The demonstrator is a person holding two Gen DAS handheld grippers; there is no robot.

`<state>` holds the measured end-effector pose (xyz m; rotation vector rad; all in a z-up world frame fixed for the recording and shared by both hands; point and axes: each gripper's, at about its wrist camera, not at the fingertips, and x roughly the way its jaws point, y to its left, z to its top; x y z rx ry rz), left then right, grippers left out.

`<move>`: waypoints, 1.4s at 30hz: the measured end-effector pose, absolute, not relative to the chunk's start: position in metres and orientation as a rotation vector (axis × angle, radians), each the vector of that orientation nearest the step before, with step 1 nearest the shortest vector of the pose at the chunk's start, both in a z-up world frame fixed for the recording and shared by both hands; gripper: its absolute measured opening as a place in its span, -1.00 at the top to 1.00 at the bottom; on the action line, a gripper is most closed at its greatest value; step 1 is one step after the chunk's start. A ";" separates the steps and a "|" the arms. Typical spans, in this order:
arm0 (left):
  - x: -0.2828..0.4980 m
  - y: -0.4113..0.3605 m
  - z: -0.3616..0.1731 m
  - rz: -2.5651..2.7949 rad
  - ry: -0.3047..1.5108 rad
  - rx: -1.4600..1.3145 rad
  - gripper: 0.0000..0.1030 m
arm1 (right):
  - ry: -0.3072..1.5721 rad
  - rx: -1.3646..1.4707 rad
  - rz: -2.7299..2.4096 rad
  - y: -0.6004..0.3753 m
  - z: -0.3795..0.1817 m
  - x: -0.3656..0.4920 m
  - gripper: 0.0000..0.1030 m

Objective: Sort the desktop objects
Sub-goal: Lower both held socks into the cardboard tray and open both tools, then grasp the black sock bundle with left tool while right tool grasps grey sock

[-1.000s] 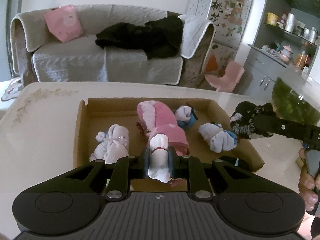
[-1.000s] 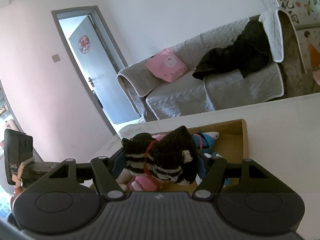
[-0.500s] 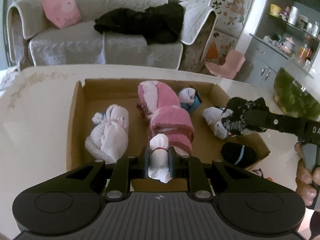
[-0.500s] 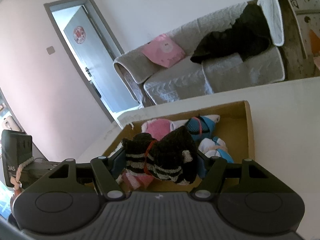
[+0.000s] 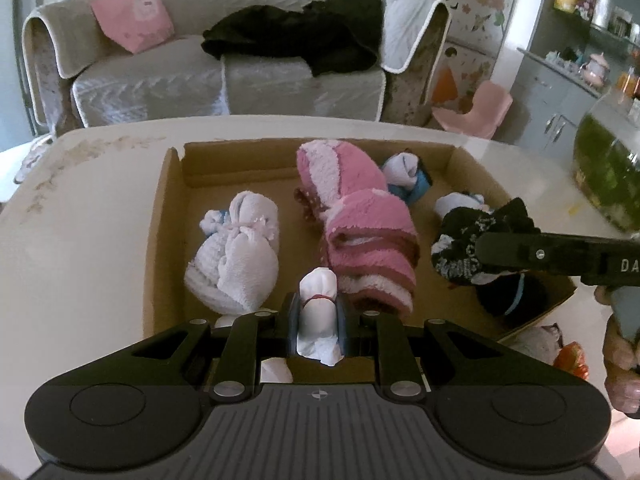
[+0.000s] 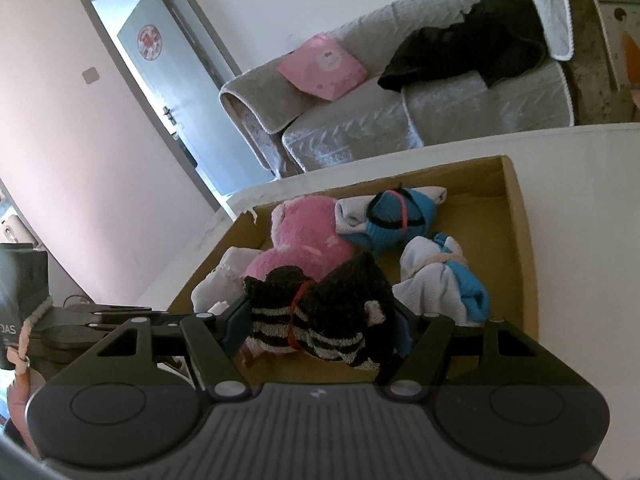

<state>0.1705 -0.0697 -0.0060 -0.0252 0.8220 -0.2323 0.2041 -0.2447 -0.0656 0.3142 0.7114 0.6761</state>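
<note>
Behind the pale table [image 5: 88,216], a grey sofa [image 5: 160,80] is seen. On the table a cardboard box [image 5: 160,240] holds rolled socks. The left gripper [image 5: 318,320] is held level at the near wall, its fingers clamped on a white sock bundle [image 5: 318,312]. The right gripper [image 6: 320,320] is reached in from the right side, pinching a black striped sock bundle [image 6: 328,320] above the box.

The box [image 5: 160,216] is matt brown cardboard with a rough torn edge. The pink socks [image 5: 360,216] look fluffy; the table [image 5: 80,240] is smooth and glossy.
</note>
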 end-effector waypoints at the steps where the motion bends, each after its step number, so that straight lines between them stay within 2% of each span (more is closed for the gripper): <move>1: 0.171 -0.071 -0.008 -0.224 0.825 -0.017 0.52 | 0.712 0.311 0.674 -0.244 -0.066 0.204 -0.28; 10: 0.179 -0.080 -0.024 -0.190 0.853 0.046 0.52 | 0.745 0.280 0.660 -0.237 -0.072 0.209 -0.29; 14: 0.178 -0.085 -0.026 -0.180 0.853 0.079 0.46 | 0.750 0.259 0.656 -0.234 -0.074 0.208 -0.37; 15: 0.177 -0.087 -0.026 -0.184 0.852 0.086 0.37 | 0.752 0.257 0.658 -0.234 -0.074 0.208 -0.40; 17: 0.176 -0.087 -0.026 -0.190 0.853 0.091 -0.17 | 0.748 0.253 0.661 -0.234 -0.074 0.207 -0.45; 19: 0.176 -0.086 -0.026 -0.193 0.849 0.082 -0.54 | 0.749 0.257 0.662 -0.235 -0.074 0.207 -0.51; 27: 0.170 -0.082 -0.017 -0.206 0.832 0.073 -0.63 | 0.708 0.274 0.662 -0.238 -0.064 0.203 -0.68; 33: 0.151 -0.080 0.000 -0.209 0.784 0.090 -0.67 | 0.611 0.308 0.659 -0.257 -0.039 0.189 -0.77; 38: 0.117 -0.081 0.016 -0.274 0.725 0.147 -0.88 | 0.534 0.186 0.640 -0.266 -0.025 0.152 -0.87; 42: 0.086 -0.089 0.014 -0.399 0.705 0.215 -0.99 | 0.545 0.081 0.651 -0.259 -0.041 0.124 -0.87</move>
